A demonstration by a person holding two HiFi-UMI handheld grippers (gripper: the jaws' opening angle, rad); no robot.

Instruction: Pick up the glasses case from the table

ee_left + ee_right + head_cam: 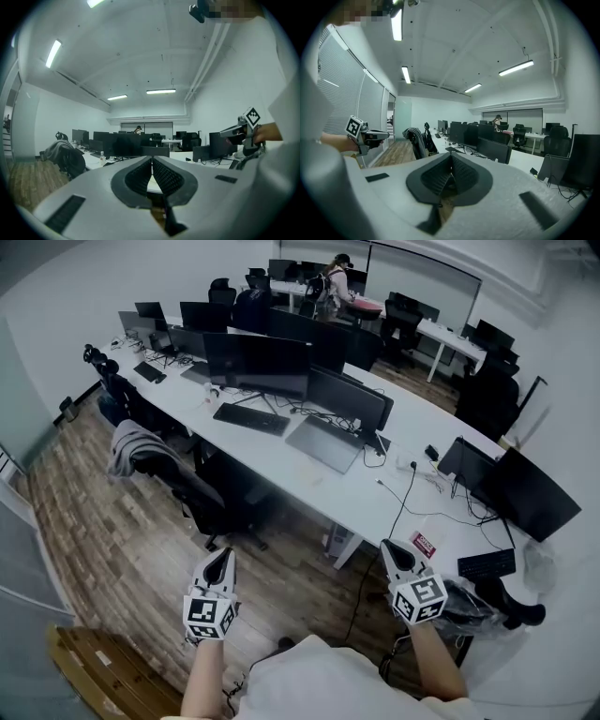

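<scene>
I cannot pick out a glasses case for certain in any view. A small red and white object (424, 544) lies on the long white desk (375, 498) just right of my right gripper's tip. In the head view my left gripper (225, 555) hangs over the wooden floor and my right gripper (389, 547) is by the desk's near edge. Both are shut with nothing between the jaws. The left gripper view shows its pads (151, 161) pressed together, with the right gripper (234, 132) beside it. The right gripper (451, 157) is likewise shut, and its view shows the left gripper (377, 136) at the left.
Several monitors (272, 362), keyboards (251, 418), a laptop (328, 442) and cables crowd the desk. Office chairs (164, 470) stand along its near side over wooden floor (122, 549). A keyboard (486, 565) and a monitor (530, 493) are at the right. A person (336, 282) sits far back.
</scene>
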